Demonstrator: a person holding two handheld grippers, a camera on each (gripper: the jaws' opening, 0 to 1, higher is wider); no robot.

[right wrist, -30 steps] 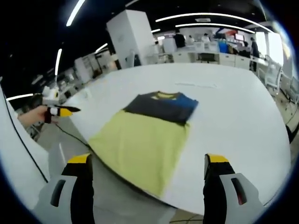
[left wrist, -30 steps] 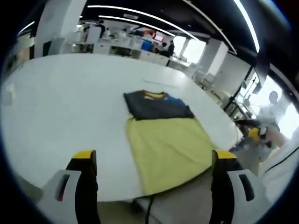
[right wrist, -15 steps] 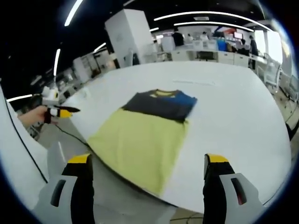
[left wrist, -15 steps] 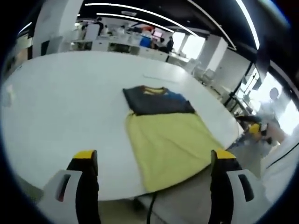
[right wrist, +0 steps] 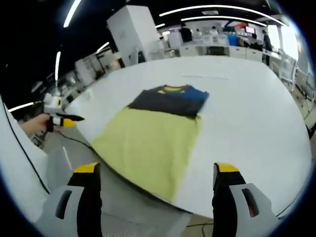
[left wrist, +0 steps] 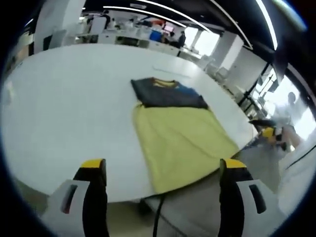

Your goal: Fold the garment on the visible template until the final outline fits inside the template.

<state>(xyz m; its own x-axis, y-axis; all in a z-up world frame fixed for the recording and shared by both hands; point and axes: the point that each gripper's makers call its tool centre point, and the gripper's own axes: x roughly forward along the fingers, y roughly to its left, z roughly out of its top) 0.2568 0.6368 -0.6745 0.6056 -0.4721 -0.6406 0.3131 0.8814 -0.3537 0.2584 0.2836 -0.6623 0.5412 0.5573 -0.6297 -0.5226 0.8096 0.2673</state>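
Large white bench, rounded edge, in an open office. On it lies the garment: a dark folded piece with a yellow collar and a blue patch, flat, at the far end of a yellow-green rectangular template. The garment's near edge meets the template's far edge; whether it overlaps the sheet or only touches it, cannot tell. The template runs toward the near edge of the bench, and its near corner reaches that edge.

Left gripper view: left hand-held gripper held off the near edge of the bench, jaws spread wide, yellow-tipped, nothing between them. Both garment and template sit beyond the jaws, well apart from them. At far right of this view, the right hand-held gripper shows small, off the bench edge.

Right gripper view: right hand-held gripper also off the bench edge, jaws spread wide and holding nothing. Garment and template lie ahead, untouched; bench bare to the right of them. At left of this view, a hand holds the left hand-held gripper, clear of the bench. A dark cable hangs below the bench edge.

Background: desks, white pillars, strip lights, people at the far desks, too small for detail.
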